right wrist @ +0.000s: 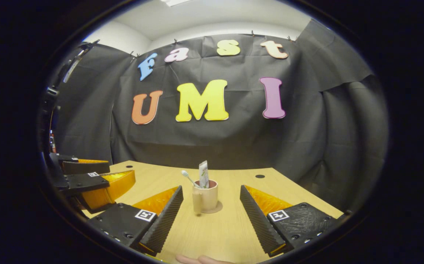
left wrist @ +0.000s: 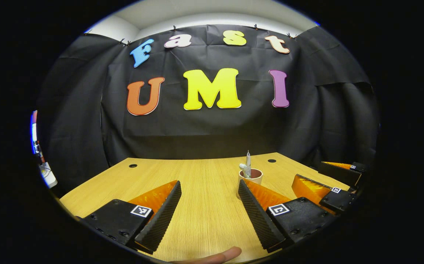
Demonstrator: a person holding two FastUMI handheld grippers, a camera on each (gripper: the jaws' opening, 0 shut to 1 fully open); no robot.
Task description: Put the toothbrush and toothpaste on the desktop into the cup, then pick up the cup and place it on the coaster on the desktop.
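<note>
Light wooden desktop with black cloth wall behind. The cup stands upright on the coaster, mid-desk. The toothpaste stands nearly vertical in it; the toothbrush leans left, head apparently uppermost. Left gripper and right gripper are both spread wide, empty, touching nothing, near side of the cup.

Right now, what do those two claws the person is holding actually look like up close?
Each claw has two wedge-shaped fingers with ribbed inner faces. The left claw and right claw both have fingers mounted on black blocks with visible screws, and each block bears a small square black-and-white marker. A bare fingertip of the holding hand peeks in at the bottom; no sleeve or cable is visible.
</note>
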